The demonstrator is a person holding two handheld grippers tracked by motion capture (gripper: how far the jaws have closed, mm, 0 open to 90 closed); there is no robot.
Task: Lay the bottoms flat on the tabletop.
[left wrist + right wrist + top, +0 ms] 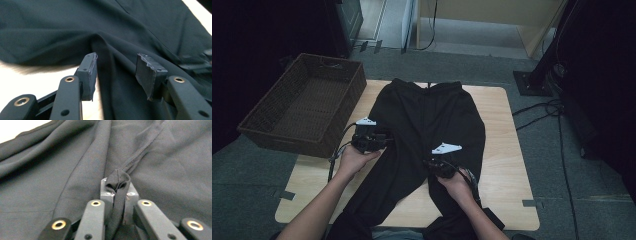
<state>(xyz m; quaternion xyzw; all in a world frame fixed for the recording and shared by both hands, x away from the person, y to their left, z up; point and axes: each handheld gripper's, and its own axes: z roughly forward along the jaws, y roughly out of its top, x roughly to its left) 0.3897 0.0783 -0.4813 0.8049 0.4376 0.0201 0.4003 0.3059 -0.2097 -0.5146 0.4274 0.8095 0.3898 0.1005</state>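
Note:
Black trousers (427,125) lie spread on the wooden table (502,165), waistband at the far edge and legs running toward me. My left gripper (384,141) sits at the garment's left edge. In the left gripper view that gripper (117,72) stands open, the dark cloth (120,37) lying under the gap and neither pad touching it. My right gripper (432,162) is near the crotch, on the right leg. In the right gripper view my right gripper (118,191) is shut on a bunched fold of the trousers (118,180), and the cloth rises between the pads.
A brown wicker basket (259,127) stands at the table's left side, partly off its edge. Cables (542,107) trail over the grey floor to the right. Bare wood shows along the table's right side and front left corner.

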